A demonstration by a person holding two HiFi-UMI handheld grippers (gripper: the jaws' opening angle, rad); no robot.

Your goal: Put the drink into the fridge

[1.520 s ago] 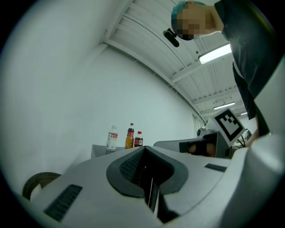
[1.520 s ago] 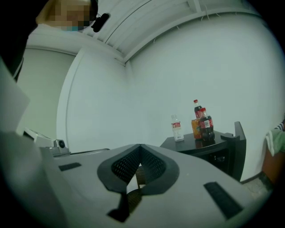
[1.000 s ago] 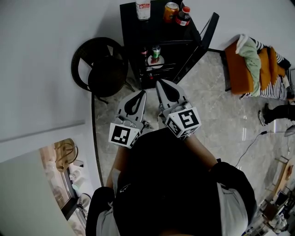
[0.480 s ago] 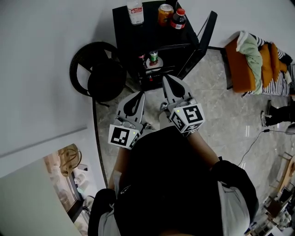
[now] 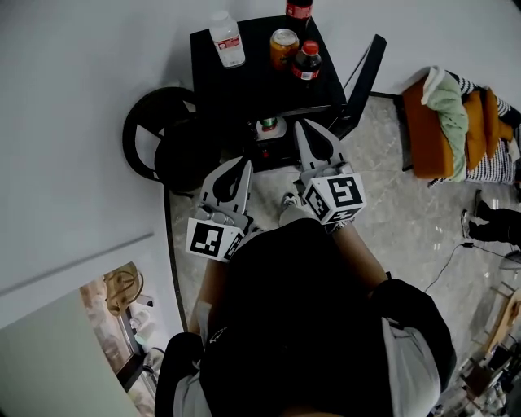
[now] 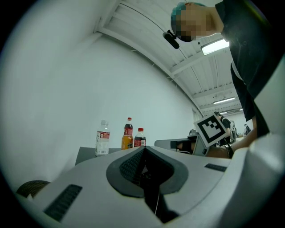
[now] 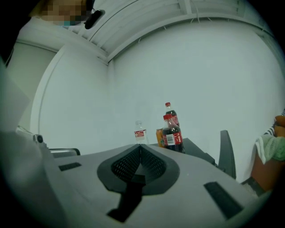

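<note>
The task had barely begun: we had nothing in hand, and every loose drink stood outside the fridge. At the left, near a round black object (image 5: 167, 138) on the floor, our left tongs (image 6: 143, 149) were clenched tip to tip with nothing between them, short of the fridge (image 5: 254, 50).

On the fridge's black top stood, from left to right, a clear water bottle (image 5: 227, 39), an orange can (image 5: 283, 48) and a cola bottle (image 5: 306, 61). A second cola bottle (image 5: 298, 8) stood behind them at the rear edge. All were upright, near one another and untouched, and we judged that the drink to be moved was one of these.

Below them the compartment was open. On a shelf inside stood what looked like a green-topped can (image 5: 267, 125), though the dark interior left us unsure. Our right tongs (image 7: 140, 147) were likewise clenched on nothing, their tips near the open front and lower than the drinks on top.

To the right the door (image 5: 364, 77) stood swung wide, so opening it needed no doing. What was left, in our judgement, was to release one pair of tongs, raise it to the top and grasp a drink. We would then bring it down onto a shelf, let go, and perhaps shut the door.
</note>
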